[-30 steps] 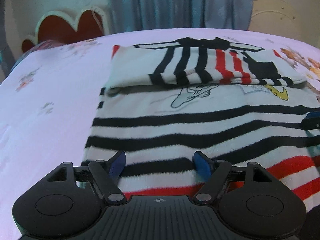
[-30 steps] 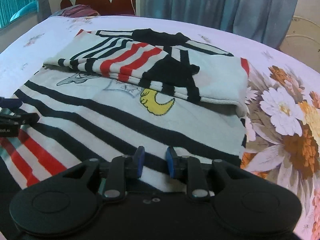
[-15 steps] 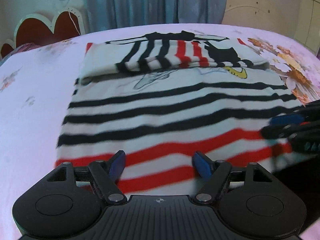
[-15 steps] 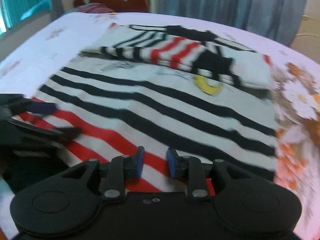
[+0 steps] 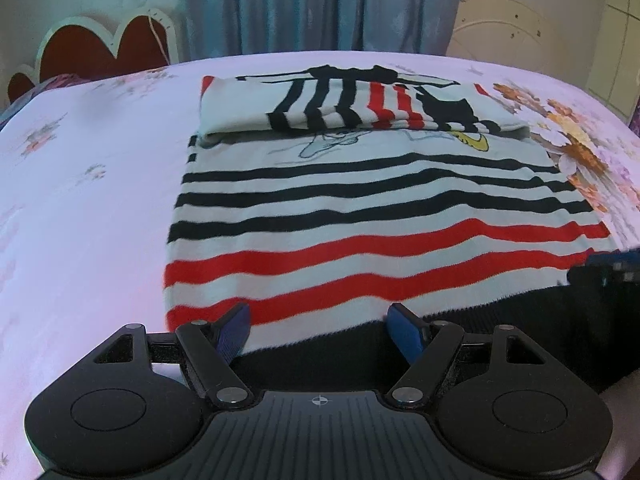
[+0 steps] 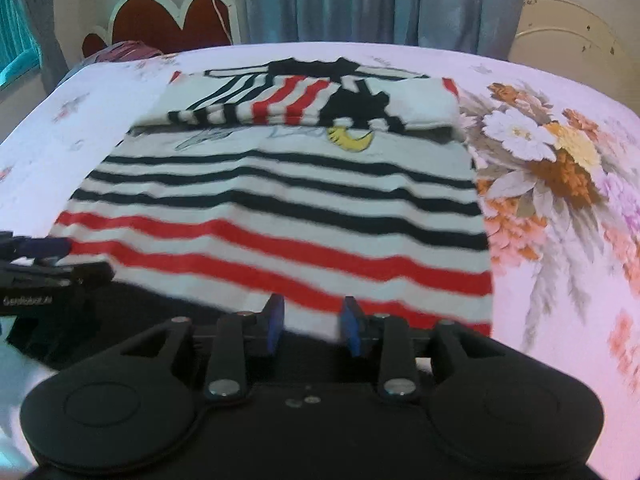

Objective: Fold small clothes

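A white sweater (image 5: pixel 360 220) with black and red stripes lies flat on the bed, its sleeves (image 5: pixel 360 104) folded across the chest at the far end. My left gripper (image 5: pixel 318 316) hovers open over the black hem band (image 5: pixel 400 344) near the left corner, with nothing between its fingers. In the right wrist view the sweater (image 6: pixel 280 208) fills the middle. My right gripper (image 6: pixel 312 312) is over the hem near the right corner; its jaws are opening and the pads press on nothing. Each gripper shows at the edge of the other's view: right (image 5: pixel 608 268), left (image 6: pixel 40 256).
The bed sheet (image 5: pixel 80 200) is pale pink with a large flower print (image 6: pixel 560 160) to the right of the sweater. A red heart-shaped headboard (image 5: pixel 100 48) and grey-blue curtains (image 5: pixel 320 0) stand behind the bed.
Both grippers drew back from the sweater's middle toward its near hem, so the red stripes and black hem came into view. The right gripper's jaws widened a little.
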